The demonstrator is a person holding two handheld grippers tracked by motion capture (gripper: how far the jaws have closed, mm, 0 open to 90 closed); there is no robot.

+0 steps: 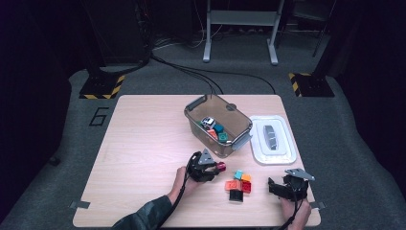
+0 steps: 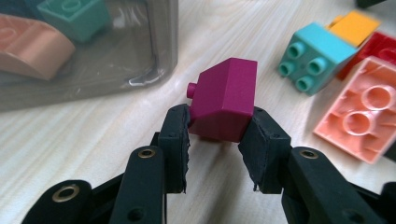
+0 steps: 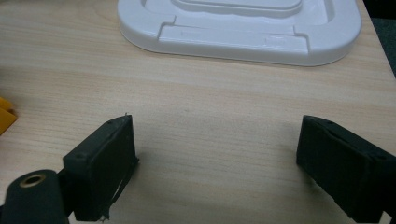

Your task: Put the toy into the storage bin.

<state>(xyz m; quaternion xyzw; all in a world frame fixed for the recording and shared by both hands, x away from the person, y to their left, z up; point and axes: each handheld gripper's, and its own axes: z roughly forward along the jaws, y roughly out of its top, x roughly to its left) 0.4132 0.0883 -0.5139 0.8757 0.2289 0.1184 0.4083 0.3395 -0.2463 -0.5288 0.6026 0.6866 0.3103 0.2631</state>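
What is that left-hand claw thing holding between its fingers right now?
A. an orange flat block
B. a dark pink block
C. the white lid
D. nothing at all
B: in the left gripper view, the fingers of the left gripper press on both sides of the dark pink block, close to the clear bin.

Dim dark surroundings, table evenly lit — soft shadows, close views slightly blurred

Wooden table point(image 1: 143, 143): bin point(image 1: 218, 125), lid point(image 1: 273, 139), bricks point(image 1: 238, 182).
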